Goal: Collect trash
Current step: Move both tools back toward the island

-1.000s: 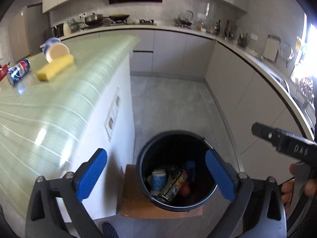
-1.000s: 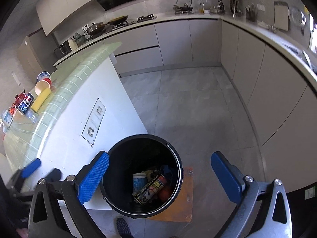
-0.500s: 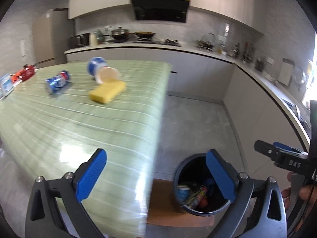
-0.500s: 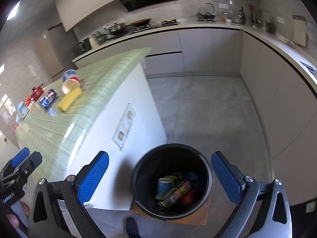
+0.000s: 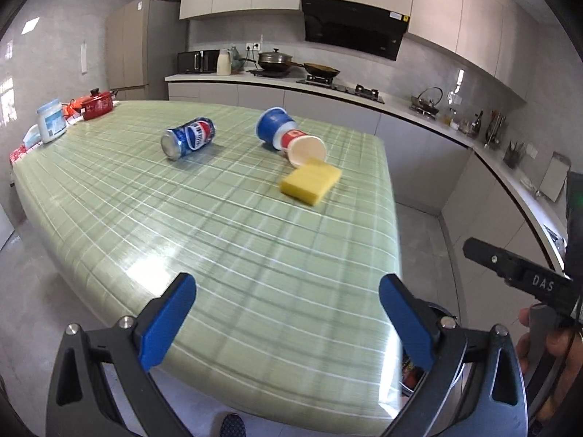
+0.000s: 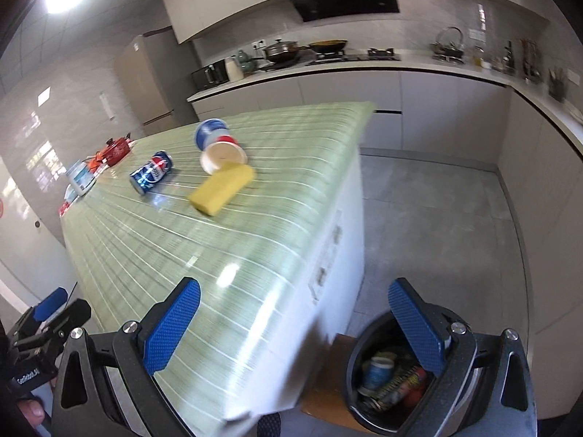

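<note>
On the green checked island top (image 5: pixel 226 240) lie a blue soda can (image 5: pixel 188 138) on its side, a tipped blue-and-red paper cup (image 5: pixel 289 137) and a yellow sponge (image 5: pixel 310 181). The right wrist view shows the same can (image 6: pixel 151 172), cup (image 6: pixel 218 145) and sponge (image 6: pixel 221 189). My left gripper (image 5: pixel 288 322) hangs open and empty over the island's near edge. My right gripper (image 6: pixel 295 327) is open and empty, above the island's corner. The black trash bin (image 6: pixel 391 382) on the floor holds several pieces of trash.
A white jar (image 5: pixel 51 121) and a red pot (image 5: pixel 96 104) stand at the island's far left. Counters with a stove and pans (image 5: pixel 288 63) run along the back and right walls. The bin stands on a brown mat (image 6: pixel 328 393). A shoe tip (image 5: pixel 233 424) shows below.
Both grippers have swung up and left, away from the bin and toward the island top. The can, cup and sponge now sit mid-view. Both grippers stayed open and empty.
</note>
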